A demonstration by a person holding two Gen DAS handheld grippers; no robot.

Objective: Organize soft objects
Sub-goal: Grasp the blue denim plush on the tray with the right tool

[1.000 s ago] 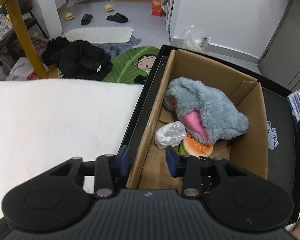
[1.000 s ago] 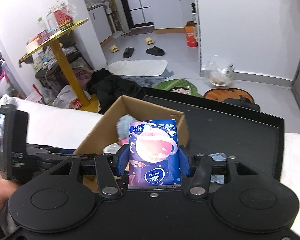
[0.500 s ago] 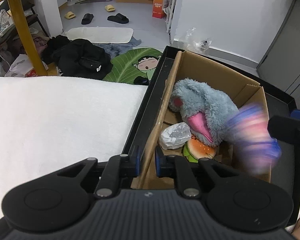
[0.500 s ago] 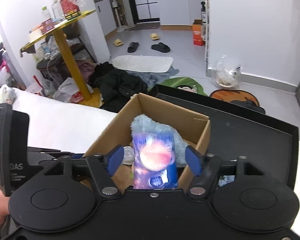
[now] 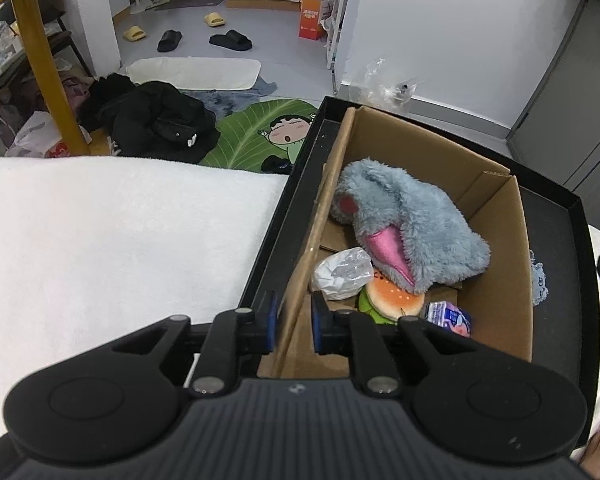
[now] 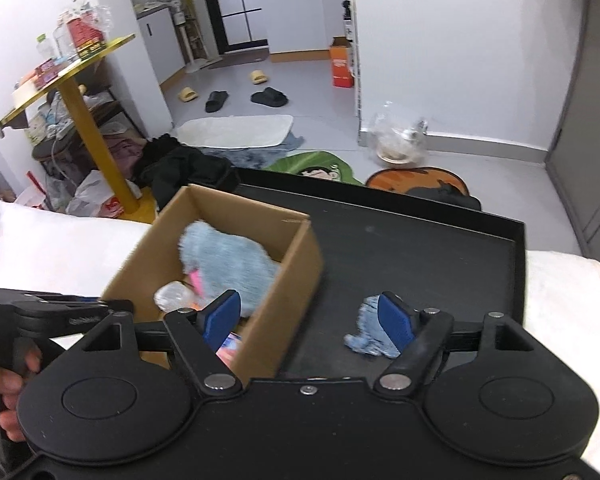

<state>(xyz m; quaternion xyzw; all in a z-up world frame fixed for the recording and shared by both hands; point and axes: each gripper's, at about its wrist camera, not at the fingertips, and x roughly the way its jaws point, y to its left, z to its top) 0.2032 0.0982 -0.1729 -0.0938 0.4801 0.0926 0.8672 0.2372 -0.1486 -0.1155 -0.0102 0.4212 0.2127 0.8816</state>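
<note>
A cardboard box (image 5: 496,280) (image 6: 292,280) stands in a black tray (image 5: 568,292) (image 6: 400,240). It holds a grey-blue plush (image 5: 412,224) (image 6: 224,252), a crumpled white wrap (image 5: 342,274), a burger-shaped toy (image 5: 396,300) and a purple tissue pack (image 5: 448,316) (image 6: 230,346). My left gripper (image 5: 293,322) is shut on the box's left wall. My right gripper (image 6: 310,316) is open and empty above the box's right wall. A small blue cloth (image 6: 366,330) (image 5: 539,282) lies on the tray right of the box.
White bedding (image 5: 120,232) lies left of the tray. Beyond it on the floor are black clothes (image 5: 156,120), a green cartoon mat (image 5: 268,136), slippers (image 5: 230,40) and a yellow-legged table (image 6: 88,120).
My right gripper opened and dropped the tissue pack into the box, then drew back to the right. My left gripper closed on the box's left wall.
</note>
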